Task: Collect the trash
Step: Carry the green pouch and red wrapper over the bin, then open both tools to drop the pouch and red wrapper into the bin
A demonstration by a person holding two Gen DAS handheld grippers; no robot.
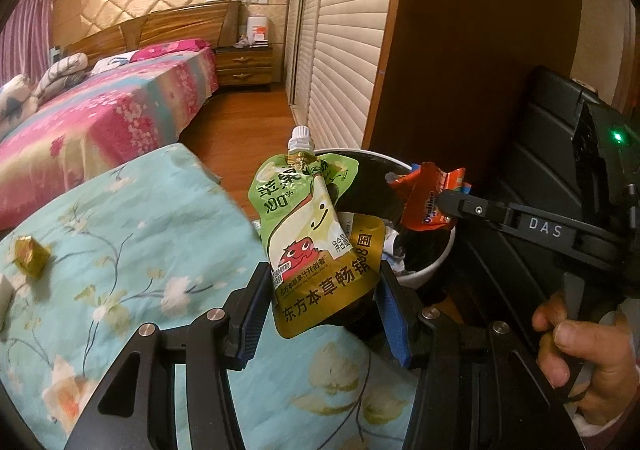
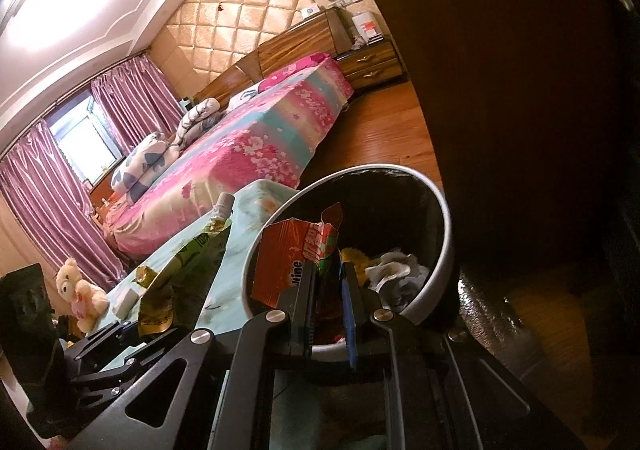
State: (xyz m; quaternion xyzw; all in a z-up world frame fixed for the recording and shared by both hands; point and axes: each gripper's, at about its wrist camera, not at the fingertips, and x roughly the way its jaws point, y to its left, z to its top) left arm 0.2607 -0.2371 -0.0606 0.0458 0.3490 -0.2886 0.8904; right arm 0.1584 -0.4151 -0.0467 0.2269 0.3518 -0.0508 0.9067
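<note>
My left gripper (image 1: 322, 302) is shut on a green and gold drink pouch (image 1: 308, 226) with a white cap, held upright beside the white trash bin (image 1: 424, 270). My right gripper (image 2: 330, 290) is shut on an orange snack wrapper (image 2: 280, 262) and holds it over the bin's opening (image 2: 444, 218). The wrapper also shows in the left wrist view (image 1: 430, 202). The bin has a black liner and holds crumpled paper (image 2: 394, 270). The pouch shows at the left of the right wrist view (image 2: 188, 262).
A gold wrapper (image 1: 30, 256) and a white scrap (image 1: 6, 290) lie on the teal floral cloth (image 1: 140, 230). A pink bed (image 1: 100, 118), a nightstand (image 1: 244, 66), a wardrobe (image 1: 348, 50) and a dark cabinet (image 1: 472, 50) stand around. A teddy bear (image 2: 78, 292) sits at left.
</note>
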